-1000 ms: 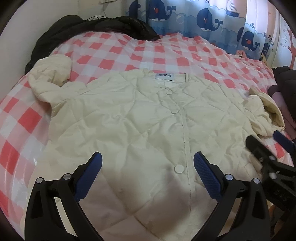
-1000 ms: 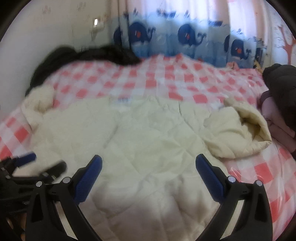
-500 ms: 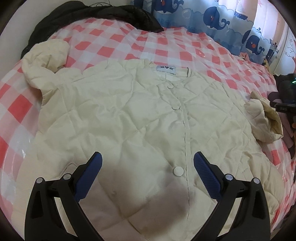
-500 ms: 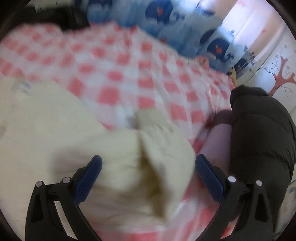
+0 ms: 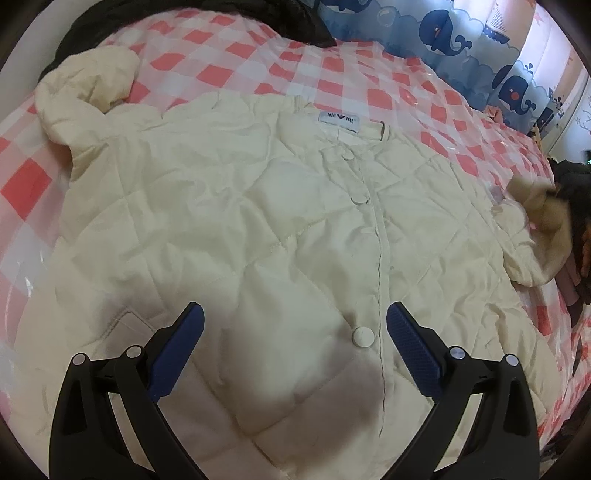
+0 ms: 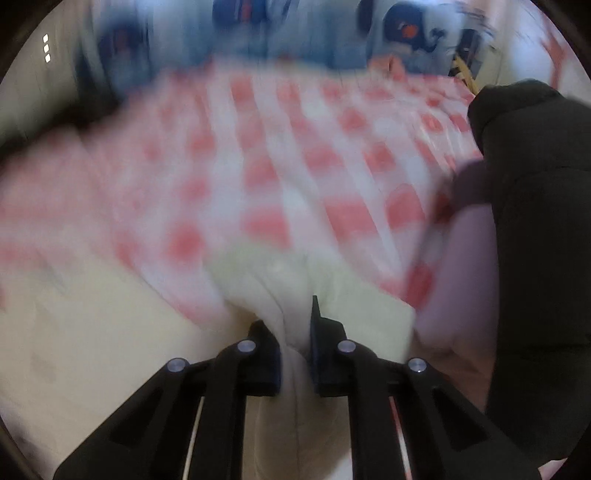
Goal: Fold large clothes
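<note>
jacket (image 5: 280, 229): soft, puffy, light; grip cuffs/hem | left claw (image 5: 291, 343): apart, hovering | right claw (image 6: 293, 343): clamped on sleeve (image 6: 291, 295)

Whale-print curtain (image 5: 461, 40) behind checkered bed (image 5: 332, 81)

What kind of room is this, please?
Probably a child's bedroom: the cream jacket lies spread on a wide surface under a pink checked cover, seemingly a bed, with whale-print curtains behind it.
</note>
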Tool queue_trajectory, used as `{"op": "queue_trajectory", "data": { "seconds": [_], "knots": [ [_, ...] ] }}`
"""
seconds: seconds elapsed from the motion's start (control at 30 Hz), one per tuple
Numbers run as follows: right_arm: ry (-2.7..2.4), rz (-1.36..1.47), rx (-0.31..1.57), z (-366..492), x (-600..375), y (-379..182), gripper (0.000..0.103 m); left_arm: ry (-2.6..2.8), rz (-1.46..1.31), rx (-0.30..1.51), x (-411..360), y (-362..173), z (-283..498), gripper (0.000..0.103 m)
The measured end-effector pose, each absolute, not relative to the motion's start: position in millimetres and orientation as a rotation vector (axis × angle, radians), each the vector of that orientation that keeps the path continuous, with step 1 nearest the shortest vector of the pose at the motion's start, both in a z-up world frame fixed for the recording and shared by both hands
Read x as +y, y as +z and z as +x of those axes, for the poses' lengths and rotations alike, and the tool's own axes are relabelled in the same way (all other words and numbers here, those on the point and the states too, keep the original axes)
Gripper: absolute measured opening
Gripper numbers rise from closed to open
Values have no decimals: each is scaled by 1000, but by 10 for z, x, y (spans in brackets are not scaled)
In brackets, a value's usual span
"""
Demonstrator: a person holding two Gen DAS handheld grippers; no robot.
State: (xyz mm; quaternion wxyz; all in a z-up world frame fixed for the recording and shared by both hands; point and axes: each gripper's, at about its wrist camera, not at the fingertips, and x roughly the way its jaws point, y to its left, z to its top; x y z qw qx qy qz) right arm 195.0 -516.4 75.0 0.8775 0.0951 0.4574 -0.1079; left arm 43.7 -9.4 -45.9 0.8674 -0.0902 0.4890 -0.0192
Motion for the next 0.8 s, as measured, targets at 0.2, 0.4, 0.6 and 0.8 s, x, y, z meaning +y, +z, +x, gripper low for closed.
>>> {"op": "queue_trajectory", "data": {
  "seconds": [0.2,0.4,0.6,0.8],
  "knots": [
    [-56,626,379,1324,-5720,1743,12,-33,-211,1039,-81,-520,457,95],
    [-285,543,463,1010,-5829,1689,67,-37,-218,1053,-95,-562,471,95],
    [-331,343,390,590,-5490,1879,93,-36,-234,1055,-96,-591,473,95],
    [-121,312,683,1206,-4958,983,93,-29,-238,1037,-70,-559,474,95]
  ]
}}
